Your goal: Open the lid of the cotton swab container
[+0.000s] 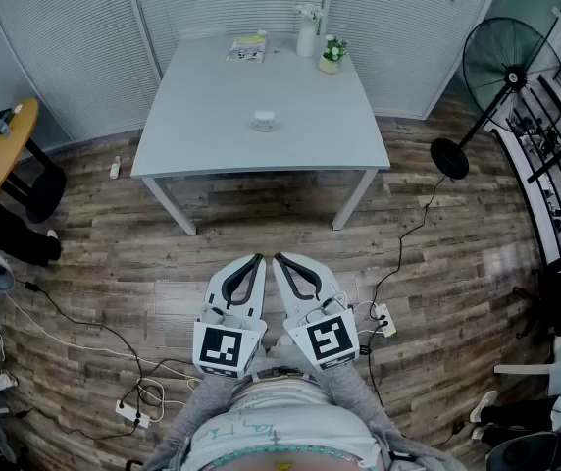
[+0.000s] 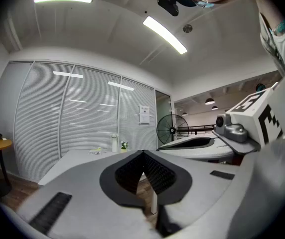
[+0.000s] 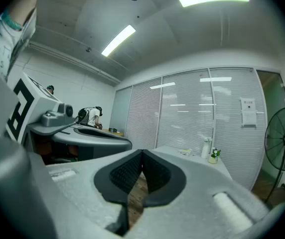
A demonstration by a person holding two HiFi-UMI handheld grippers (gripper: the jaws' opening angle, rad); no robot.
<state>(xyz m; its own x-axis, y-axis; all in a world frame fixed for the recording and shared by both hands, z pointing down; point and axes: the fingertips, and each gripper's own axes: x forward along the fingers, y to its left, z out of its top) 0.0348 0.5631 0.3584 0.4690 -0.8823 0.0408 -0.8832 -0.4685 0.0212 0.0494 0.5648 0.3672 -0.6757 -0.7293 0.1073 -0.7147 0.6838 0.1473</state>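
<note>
The cotton swab container point(image 1: 264, 121) is a small round white tub with its lid on, standing near the middle of the grey table point(image 1: 202, 135). Both grippers hang close to my body, well short of the table. My left gripper point(image 1: 257, 259) is shut with nothing in it, its tips meeting point(image 2: 142, 152). My right gripper point(image 1: 279, 259) is also shut and empty, tips together point(image 3: 142, 151). The two point level toward the table, side by side, their tips almost touching. The container itself does not show in either gripper view.
At the table's far edge lie a booklet point(image 1: 248, 47), a white bottle point(image 1: 307, 35) and a small potted plant point(image 1: 331, 57). A standing fan point(image 1: 501, 67) is to the right, a round yellow side table point(image 1: 11, 140) to the left. Cables and a power strip point(image 1: 133, 412) trail over the wooden floor.
</note>
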